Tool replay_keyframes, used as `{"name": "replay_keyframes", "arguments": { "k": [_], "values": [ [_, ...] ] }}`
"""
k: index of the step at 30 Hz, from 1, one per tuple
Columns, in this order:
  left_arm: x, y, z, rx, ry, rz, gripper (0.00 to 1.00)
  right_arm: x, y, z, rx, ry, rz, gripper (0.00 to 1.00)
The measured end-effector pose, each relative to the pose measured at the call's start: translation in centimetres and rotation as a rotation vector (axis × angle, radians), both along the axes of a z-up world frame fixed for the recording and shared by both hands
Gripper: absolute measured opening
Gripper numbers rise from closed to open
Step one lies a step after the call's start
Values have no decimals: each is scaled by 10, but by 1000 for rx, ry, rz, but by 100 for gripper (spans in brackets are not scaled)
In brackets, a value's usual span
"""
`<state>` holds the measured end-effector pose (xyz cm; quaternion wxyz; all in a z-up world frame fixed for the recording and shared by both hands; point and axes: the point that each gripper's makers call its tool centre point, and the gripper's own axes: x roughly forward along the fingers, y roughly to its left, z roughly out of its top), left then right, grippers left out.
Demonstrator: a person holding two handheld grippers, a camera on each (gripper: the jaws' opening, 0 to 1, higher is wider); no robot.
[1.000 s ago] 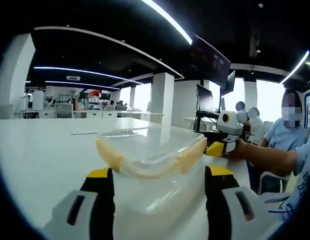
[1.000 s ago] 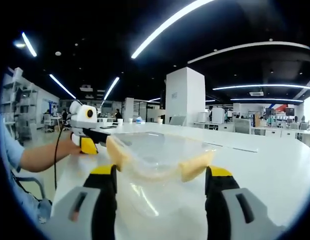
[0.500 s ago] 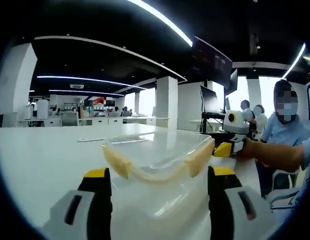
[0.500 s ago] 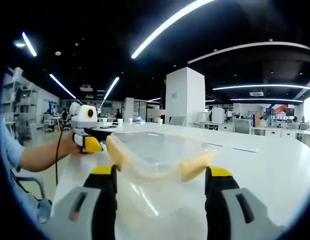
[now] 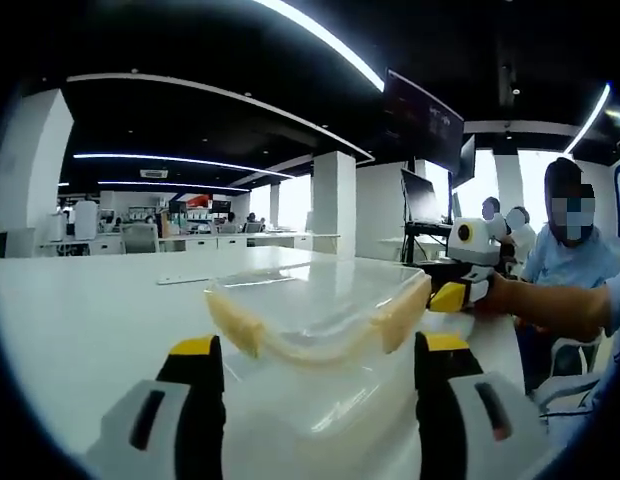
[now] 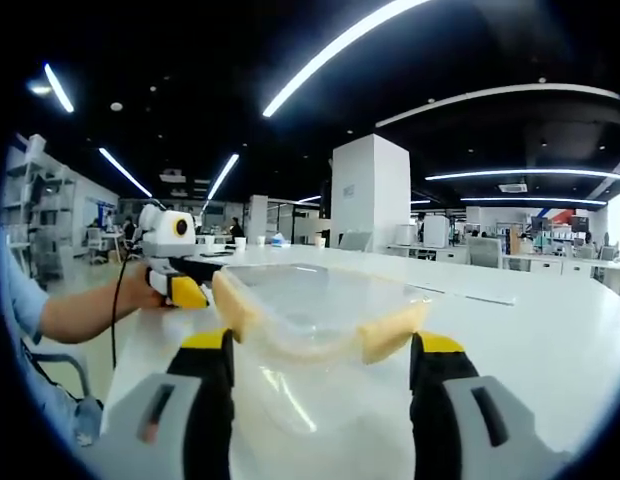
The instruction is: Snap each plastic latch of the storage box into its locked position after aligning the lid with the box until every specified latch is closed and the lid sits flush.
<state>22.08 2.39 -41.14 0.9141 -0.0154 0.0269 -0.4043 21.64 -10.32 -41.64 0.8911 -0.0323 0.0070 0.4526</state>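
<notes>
In the left gripper view my left gripper (image 5: 315, 365) stands wide, holding nothing; the storage box (image 5: 315, 320) sits on the white table (image 5: 80, 310) just ahead.

In the right gripper view my right gripper (image 6: 320, 360) gapes likewise, before the same box (image 6: 320, 310).

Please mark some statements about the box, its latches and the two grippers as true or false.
1. The clear plastic storage box stands on a white table. True.
2. Its latches are red. False: they are pale yellow.
3. The left gripper is open, one jaw on each side of the box. True.
4. The right gripper is shut on a latch. False: it is open.
5. The table is black. False: it is white.
</notes>
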Motion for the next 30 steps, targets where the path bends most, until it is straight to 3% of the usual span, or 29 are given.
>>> {"name": "replay_keyframes", "arguments": {
  "k": [24, 30],
  "values": [
    [7, -7, -2, 9, 6, -13, 78, 2, -2, 1, -2, -1, 1, 71],
    [4, -6, -8, 44, 16, -13, 73, 0, -2, 1, -4, -11, 0, 70]
  ]
}}
